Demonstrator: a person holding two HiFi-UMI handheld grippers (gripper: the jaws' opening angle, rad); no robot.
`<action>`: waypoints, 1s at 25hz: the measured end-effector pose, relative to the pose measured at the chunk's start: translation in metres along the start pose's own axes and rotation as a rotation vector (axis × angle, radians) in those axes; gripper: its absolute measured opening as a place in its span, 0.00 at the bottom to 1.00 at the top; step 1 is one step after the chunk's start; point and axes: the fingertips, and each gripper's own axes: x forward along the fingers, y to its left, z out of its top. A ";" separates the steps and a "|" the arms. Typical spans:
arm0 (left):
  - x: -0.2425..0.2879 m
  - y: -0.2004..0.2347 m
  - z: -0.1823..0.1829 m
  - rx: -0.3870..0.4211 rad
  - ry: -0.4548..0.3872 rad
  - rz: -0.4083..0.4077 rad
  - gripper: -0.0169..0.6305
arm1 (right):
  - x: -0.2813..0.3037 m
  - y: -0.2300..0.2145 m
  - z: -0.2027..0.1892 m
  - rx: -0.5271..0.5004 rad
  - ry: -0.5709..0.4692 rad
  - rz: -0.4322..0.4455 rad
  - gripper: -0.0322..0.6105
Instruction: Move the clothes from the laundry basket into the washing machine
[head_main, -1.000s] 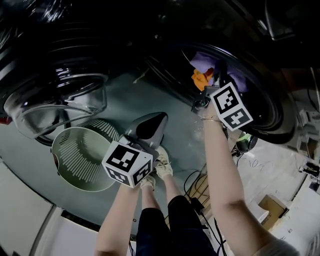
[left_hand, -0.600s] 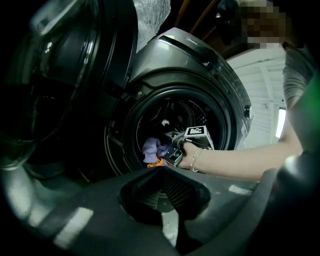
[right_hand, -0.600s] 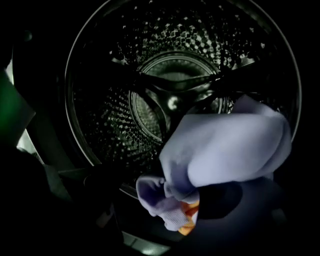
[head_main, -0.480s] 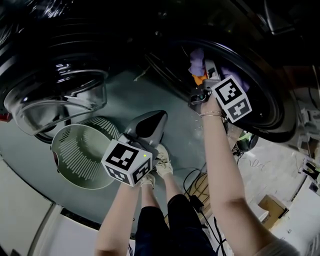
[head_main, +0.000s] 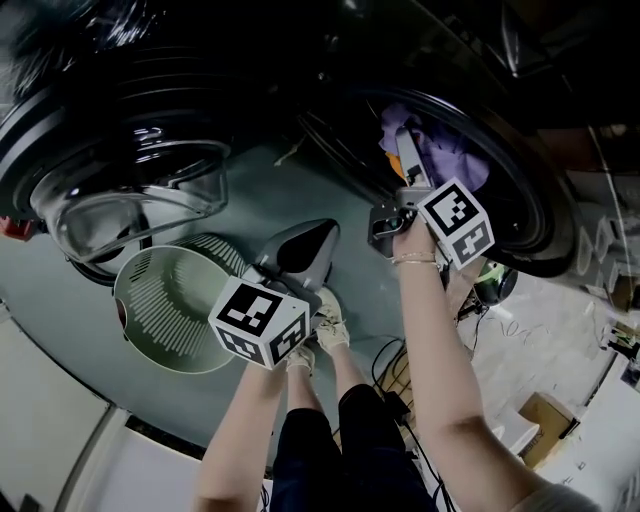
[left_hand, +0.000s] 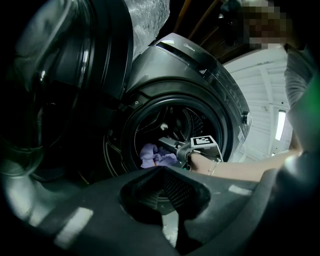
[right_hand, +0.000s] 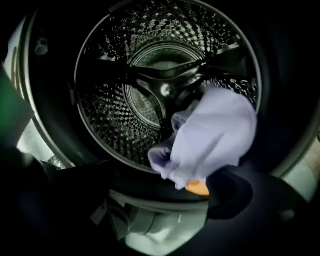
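Down on the floor at the left, the basket (head_main: 150, 300) stands below the washer's open glass door (head_main: 130, 200), and only its ribbed wall and bare bottom show, with no clothes in it. Just right of it the left gripper (head_main: 300, 248) hangs over the floor with its jaws together and nothing held. Farther right, the right gripper (head_main: 404, 165) is at the mouth of the washer (head_main: 520, 200), its jaws apart and nothing between them. Ahead of it a lilac cloth (right_hand: 212, 135) lies bunched in the drum (right_hand: 115, 100), on the right side of the front lip, with an orange piece (right_hand: 198, 188) poking out under it at the lip's edge. Both look light, soft and limp, so they should drape and stretch rather than lift as one. A pinch on a thick bunched fold near the middle would likely hold better than one on a thin hem. Lying so near the lip, they may slide out or catch on the door seal unless pushed deeper.
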 end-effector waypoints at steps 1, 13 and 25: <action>-0.002 -0.002 0.003 0.002 -0.001 0.000 0.03 | -0.005 0.001 -0.005 0.006 0.015 -0.003 0.95; -0.056 -0.047 0.058 0.041 0.007 0.010 0.03 | -0.113 0.072 -0.029 -0.087 0.211 0.137 0.70; -0.146 -0.150 0.154 0.066 0.023 0.005 0.03 | -0.271 0.214 0.030 -0.335 0.307 0.395 0.10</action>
